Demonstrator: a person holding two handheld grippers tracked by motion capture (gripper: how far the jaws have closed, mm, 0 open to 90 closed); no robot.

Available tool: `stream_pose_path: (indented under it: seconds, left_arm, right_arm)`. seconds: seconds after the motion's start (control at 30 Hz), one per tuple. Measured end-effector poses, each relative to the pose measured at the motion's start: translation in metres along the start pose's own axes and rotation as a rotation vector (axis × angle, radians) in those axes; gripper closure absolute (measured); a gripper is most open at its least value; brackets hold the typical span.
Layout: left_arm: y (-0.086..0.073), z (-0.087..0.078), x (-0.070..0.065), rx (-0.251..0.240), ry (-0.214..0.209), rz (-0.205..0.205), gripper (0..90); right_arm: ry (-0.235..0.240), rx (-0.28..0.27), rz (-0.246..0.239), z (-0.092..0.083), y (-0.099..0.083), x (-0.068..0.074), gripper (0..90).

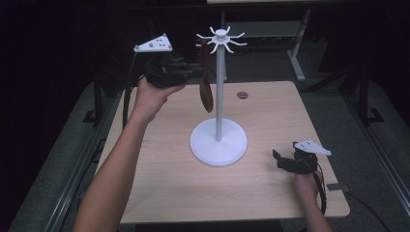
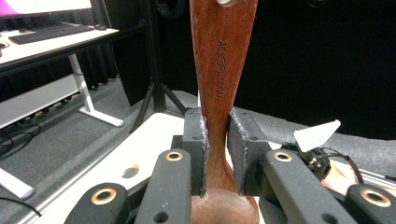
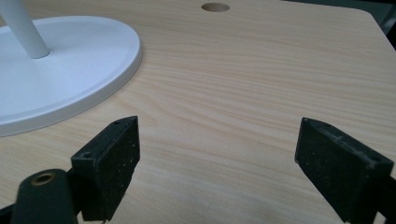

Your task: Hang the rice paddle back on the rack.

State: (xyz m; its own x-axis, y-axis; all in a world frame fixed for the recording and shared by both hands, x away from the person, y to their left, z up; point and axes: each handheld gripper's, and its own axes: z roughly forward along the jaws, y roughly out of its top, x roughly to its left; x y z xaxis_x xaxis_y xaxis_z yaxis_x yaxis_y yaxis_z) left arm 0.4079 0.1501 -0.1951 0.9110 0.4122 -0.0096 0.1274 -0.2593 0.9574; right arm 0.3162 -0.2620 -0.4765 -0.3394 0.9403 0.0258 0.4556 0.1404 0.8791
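Observation:
A white stand with a round base and several hooks at its top rises from the middle of the wooden table. A dark wooden spoon hangs upright just left of the pole, its handle top up by the hooks. My left gripper is raised and shut on the spoon's handle, with the pads pressed on both sides of the neck. My right gripper rests low at the table's right side, open, nothing between its pads.
A round cable hole sits near the table's far edge, seen also as the hole in the right gripper view. Beyond the table are a desk leg and dark floor. A desk with a keyboard stands off to one side.

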Motion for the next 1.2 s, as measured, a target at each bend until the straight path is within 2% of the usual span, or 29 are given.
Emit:
stream_pose_path:
  seconds: [0.13,0.23,0.4,0.5,0.7,0.8,1.0,1.13,1.17,1.2]
  left_arm:
    - [0.0,-0.003,-0.001,0.002,0.006,0.016,75.2]
    - [0.0,-0.008,-0.002,-0.006,0.004,0.019,69.4]
    - [-0.005,-0.016,-0.004,0.027,0.034,0.024,62.2]
    - [-0.009,-0.02,-0.004,0.036,0.034,0.017,59.2]
    - [-0.02,-0.034,-0.008,0.077,0.069,0.009,54.2]
    - [-0.025,-0.039,-0.01,0.093,0.074,-0.003,50.6]
    - [-0.038,-0.047,-0.01,0.155,0.111,-0.007,43.4]
    - [-0.05,-0.051,-0.011,0.189,0.154,-0.011,36.8]
    - [-0.05,-0.051,-0.011,0.189,0.154,-0.011,34.8]
    - [-0.058,-0.052,-0.012,0.208,0.174,-0.002,31.6]
  right_arm:
    - [0.0,0.0,0.0,0.0,0.0,0.0,13.5]
    - [0.0,0.0,-0.002,0.0,0.0,0.0,13.5]
    - [-0.002,0.0,-0.004,0.0,0.0,0.0,13.5]
    - [-0.002,0.0,-0.003,0.0,0.0,0.0,13.5]
    - [-0.003,-0.005,-0.005,-0.001,0.0,0.0,13.5]
    - [0.0,-0.008,-0.008,-0.001,0.0,0.0,13.6]
    - [-0.004,-0.008,-0.008,-0.001,0.0,0.001,13.6]
    - [-0.004,-0.002,-0.009,0.0,0.0,0.001,13.6]
    - [-0.004,-0.002,-0.009,0.0,0.0,0.001,13.6]
    - [-0.003,-0.002,-0.009,0.0,0.0,0.001,13.5]
